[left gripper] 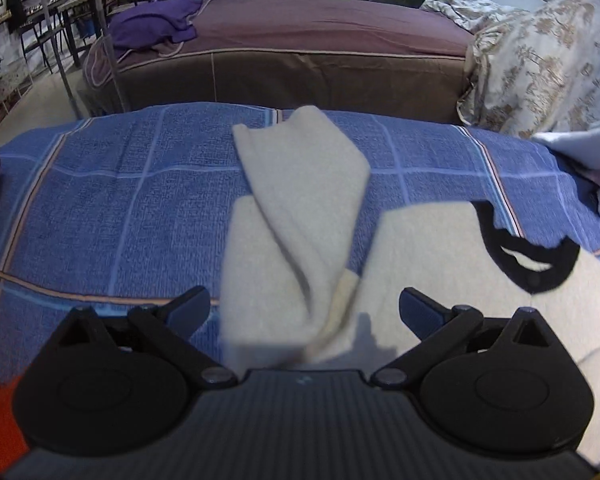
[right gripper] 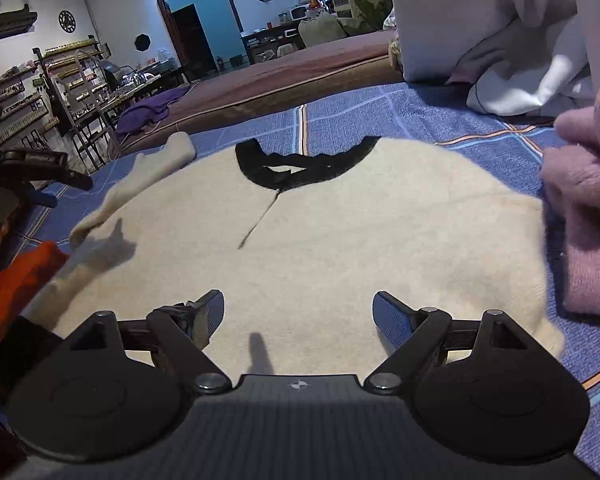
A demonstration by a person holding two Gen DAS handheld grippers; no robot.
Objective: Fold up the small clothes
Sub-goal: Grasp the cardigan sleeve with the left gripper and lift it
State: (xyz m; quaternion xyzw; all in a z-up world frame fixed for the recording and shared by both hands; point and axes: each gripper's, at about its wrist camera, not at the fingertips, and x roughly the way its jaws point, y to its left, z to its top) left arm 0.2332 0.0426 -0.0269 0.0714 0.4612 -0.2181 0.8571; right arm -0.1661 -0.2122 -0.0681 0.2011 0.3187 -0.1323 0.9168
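A cream sweater with a black collar lies flat on a blue checked bedcover. My right gripper hovers open just above the sweater's lower body, with nothing between its fingers. In the left wrist view one cream sleeve runs, blurred, from between the fingers out across the bedcover. My left gripper stands wide open around the sleeve's near end, and its pads are clear of the cloth. The sweater's body and collar lie to the right. The same sleeve shows at the sweater's left.
A pink knit garment lies against the sweater's right edge. Orange cloth sits at the near left. White bedding is piled at the far right. Beyond the bedcover are a brown mattress, a purple cloth and a floral quilt.
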